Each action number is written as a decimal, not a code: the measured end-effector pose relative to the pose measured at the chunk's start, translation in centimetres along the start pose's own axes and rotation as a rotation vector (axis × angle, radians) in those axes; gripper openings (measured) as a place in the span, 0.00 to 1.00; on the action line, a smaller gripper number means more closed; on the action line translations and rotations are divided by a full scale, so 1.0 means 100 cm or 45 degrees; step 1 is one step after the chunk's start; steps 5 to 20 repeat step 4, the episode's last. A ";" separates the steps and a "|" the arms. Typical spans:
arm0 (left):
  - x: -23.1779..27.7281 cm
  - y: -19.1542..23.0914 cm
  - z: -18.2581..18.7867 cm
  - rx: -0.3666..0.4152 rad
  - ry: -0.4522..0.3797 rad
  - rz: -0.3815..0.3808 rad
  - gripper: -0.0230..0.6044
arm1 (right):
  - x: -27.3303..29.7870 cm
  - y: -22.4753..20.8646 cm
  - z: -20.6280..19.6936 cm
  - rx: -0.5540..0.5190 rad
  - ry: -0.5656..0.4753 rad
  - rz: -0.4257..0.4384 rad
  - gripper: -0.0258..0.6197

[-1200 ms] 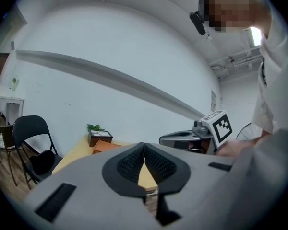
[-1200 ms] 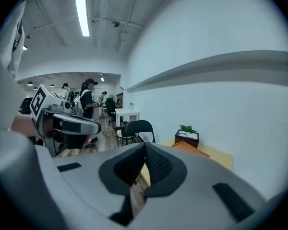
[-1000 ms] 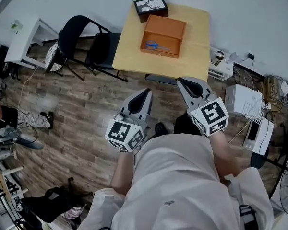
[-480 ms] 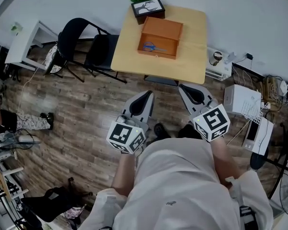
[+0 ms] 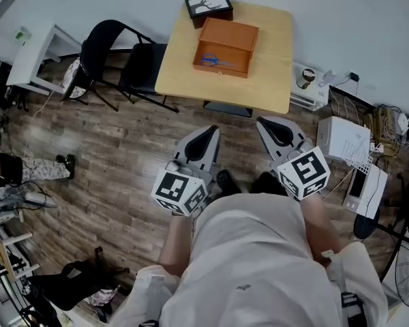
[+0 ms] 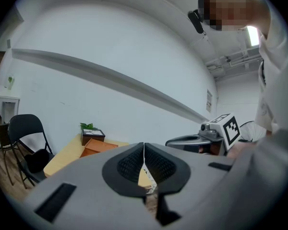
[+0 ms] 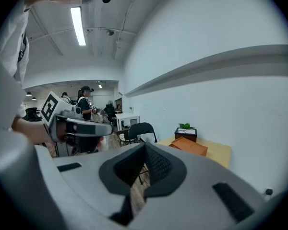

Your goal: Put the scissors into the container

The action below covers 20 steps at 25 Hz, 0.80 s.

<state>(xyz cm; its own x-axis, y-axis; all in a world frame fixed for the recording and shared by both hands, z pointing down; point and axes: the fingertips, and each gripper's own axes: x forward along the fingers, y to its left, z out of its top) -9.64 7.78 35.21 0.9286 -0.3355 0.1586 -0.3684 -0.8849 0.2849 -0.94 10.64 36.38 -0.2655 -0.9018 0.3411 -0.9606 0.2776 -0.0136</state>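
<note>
The scissors [image 5: 211, 60] are already lying inside the container [image 5: 233, 34], near its front wall, so the task is looking finished from here. Seen from the head view, they are sitting well ahead of both tools, across a strip of floor [image 5: 116, 148] and the front edge of the table [image 5: 273, 60]. Their long axis is running roughly left to right, along the container's near wall. The blue handles seem to be pointing left, though they are too small to be sure.

The left tool [image 5: 203, 139] is pointing almost straight at them, while the right tool [image 5: 273, 129] is sitting off to the right, so the left one is lining up more directly. Both are hanging low in front of the person, well apart from the table. Each one's jaws are pressing together with nothing between them (each gripper view is showing the ribbed black pads meeting on a thin seam).

The container is looking like a shallow, open box of orange-brown wood or board, square-cornered and rigid. The table is showing a pale, smooth wooden top. A small framed picture [image 5: 208, 4] with green leaves behind it is standing just beyond the container, and a black folding chair [image 5: 112, 43] is standing left of the table.
</note>
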 end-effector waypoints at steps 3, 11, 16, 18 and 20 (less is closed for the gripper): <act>0.000 -0.004 -0.003 0.011 0.013 -0.009 0.05 | -0.003 0.000 -0.001 -0.003 0.002 0.007 0.04; 0.000 -0.006 -0.004 0.015 0.018 -0.011 0.05 | -0.004 0.000 -0.002 -0.004 0.002 0.010 0.04; 0.000 -0.006 -0.004 0.015 0.018 -0.011 0.05 | -0.004 0.000 -0.002 -0.004 0.002 0.010 0.04; 0.000 -0.006 -0.004 0.015 0.018 -0.011 0.05 | -0.004 0.000 -0.002 -0.004 0.002 0.010 0.04; 0.000 -0.006 -0.004 0.015 0.018 -0.011 0.05 | -0.004 0.000 -0.002 -0.004 0.002 0.010 0.04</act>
